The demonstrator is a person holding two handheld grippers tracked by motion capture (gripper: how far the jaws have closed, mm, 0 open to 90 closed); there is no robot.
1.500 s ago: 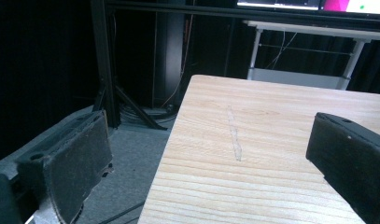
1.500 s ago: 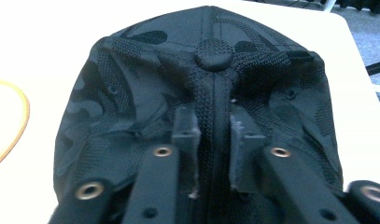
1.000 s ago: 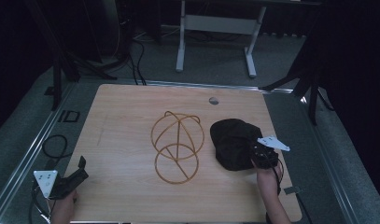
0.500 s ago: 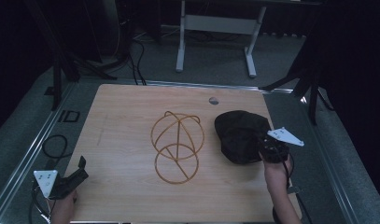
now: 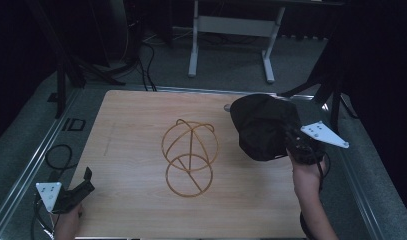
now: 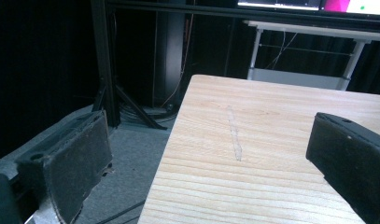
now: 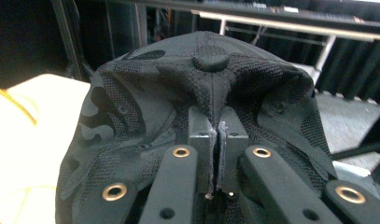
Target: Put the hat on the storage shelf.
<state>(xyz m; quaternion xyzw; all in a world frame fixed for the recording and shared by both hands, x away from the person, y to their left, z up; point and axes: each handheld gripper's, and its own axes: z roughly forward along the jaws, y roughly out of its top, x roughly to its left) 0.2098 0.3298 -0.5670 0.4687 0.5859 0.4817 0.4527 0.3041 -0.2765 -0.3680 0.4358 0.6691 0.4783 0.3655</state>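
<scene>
The black cap (image 5: 263, 127) was up off the table (image 5: 136, 145), hanging in the air over the table's 3 o'clock side. In the right gripper view the cap (image 7: 201, 116) had a small round button on top, and its cloth was bunched up where it was held. The right gripper (image 5: 296, 145) was pinching that cloth, with its two black jaws pressed tight together on a fold of it. A person's bare arm (image 5: 311, 200) came up from the 5 o'clock corner to hold this gripper.

Near the cap, at its 9 o'clock side, a yellow wire stand (image 5: 189, 156) stood on the middle of the table. It was made of thin loops, with a round ring at the bottom. The cap and the stand were apart.

Far away, at the table's 7 o'clock corner, the left gripper (image 5: 73, 192) sat low by the edge. Its jaws were spread wide with nothing between them. In the left gripper view, bare wood showed between the two black pads (image 6: 75, 163).
</scene>
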